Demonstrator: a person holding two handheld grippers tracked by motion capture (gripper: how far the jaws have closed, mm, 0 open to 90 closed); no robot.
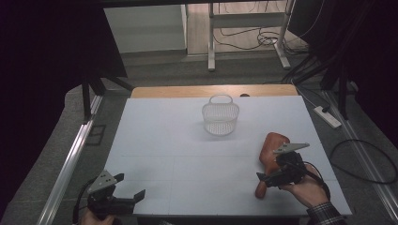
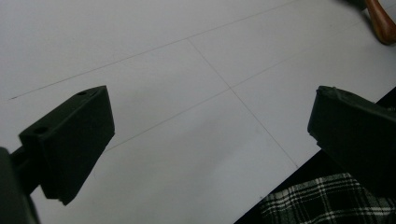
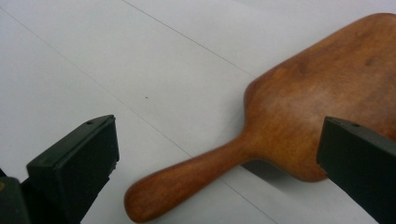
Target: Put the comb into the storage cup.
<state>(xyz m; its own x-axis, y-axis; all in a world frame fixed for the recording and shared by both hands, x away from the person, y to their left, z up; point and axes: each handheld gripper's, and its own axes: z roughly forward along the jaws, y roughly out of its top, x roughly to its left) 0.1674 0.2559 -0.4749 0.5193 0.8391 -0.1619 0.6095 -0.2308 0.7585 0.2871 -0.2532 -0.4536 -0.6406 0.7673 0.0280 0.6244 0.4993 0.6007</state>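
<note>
Wide-open right gripper point(image 3: 219, 163) hovers over the wooden paddle point(image 3: 299, 116), lower right of the counter point(image 1: 187, 154); stiff, smooth, probably light, best gripped at its narrow handle.

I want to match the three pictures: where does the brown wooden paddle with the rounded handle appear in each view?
High view: brown wooden paddle lies right of centre, partly under the right gripper.
Left gripper view: its handle end is at the top right corner.
Right gripper view: lower centre to upper right.
Shared landmark: the white table sheet.
</note>
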